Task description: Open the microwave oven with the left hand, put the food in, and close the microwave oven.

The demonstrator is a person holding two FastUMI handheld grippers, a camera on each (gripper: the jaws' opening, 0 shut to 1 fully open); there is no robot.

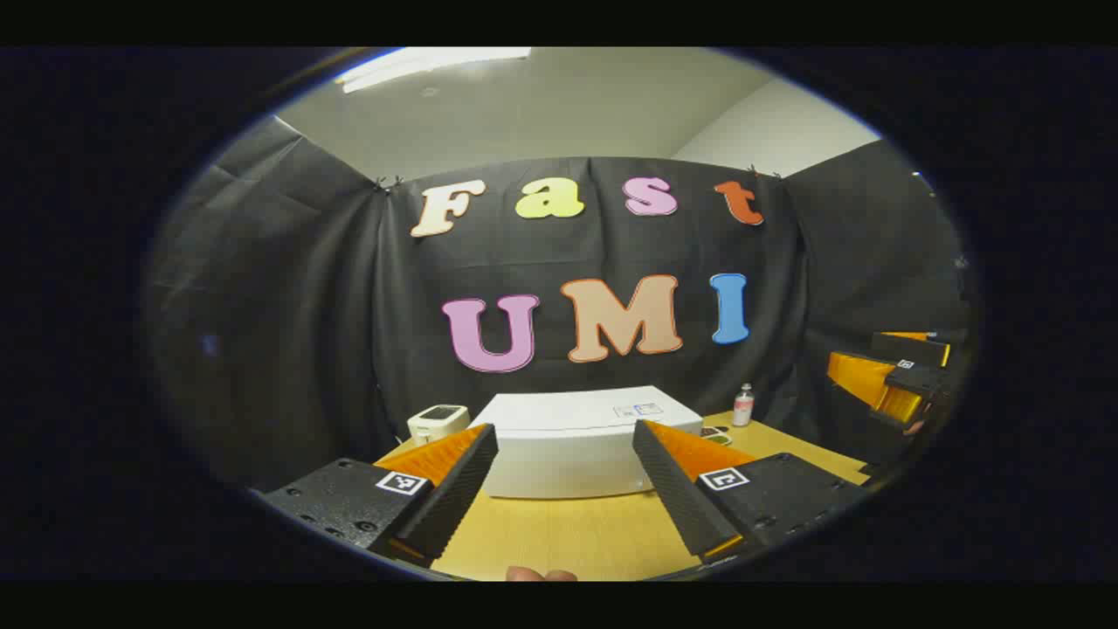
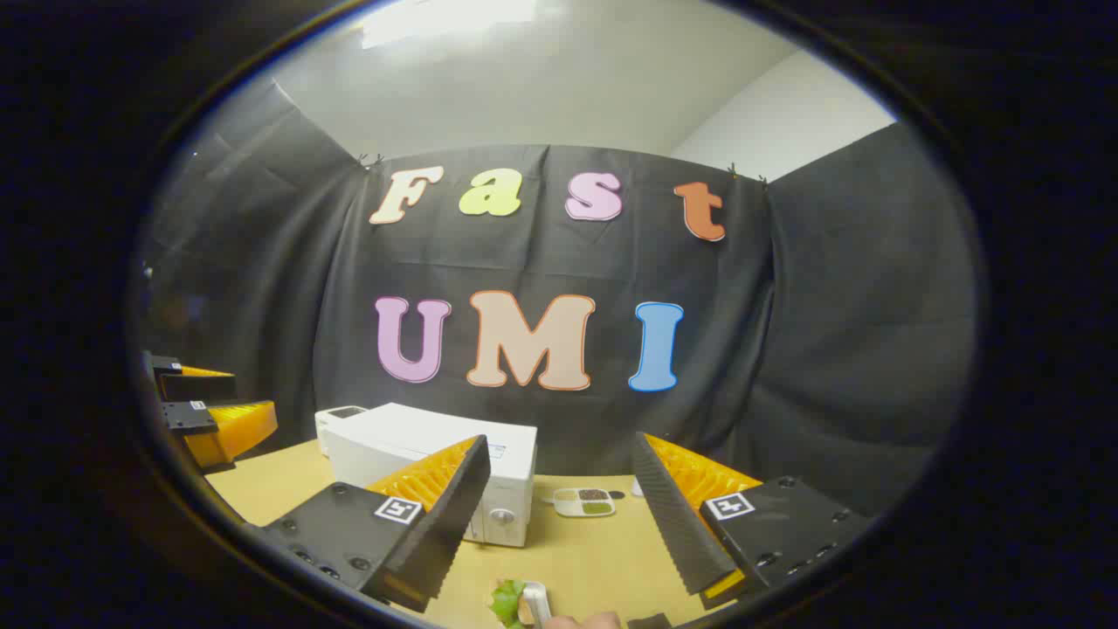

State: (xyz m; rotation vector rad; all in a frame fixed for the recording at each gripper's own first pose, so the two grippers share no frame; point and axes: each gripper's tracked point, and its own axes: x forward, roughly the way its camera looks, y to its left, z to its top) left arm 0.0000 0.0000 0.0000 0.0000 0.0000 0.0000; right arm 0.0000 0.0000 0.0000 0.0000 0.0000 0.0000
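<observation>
Opening step not yet begun. Left gripper point(image 1: 565, 472) fingers wide, empty, facing white boxy microwave oven point(image 1: 572, 441) on wooden table point(image 1: 559, 537), door apparently closed. Right gripper point(image 2: 559, 489) wide, empty; leafy green food point(image 2: 507, 601) below. Next: left reaches door edge.

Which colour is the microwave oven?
White; the microwave oven shows best in the left gripper view.
</observation>
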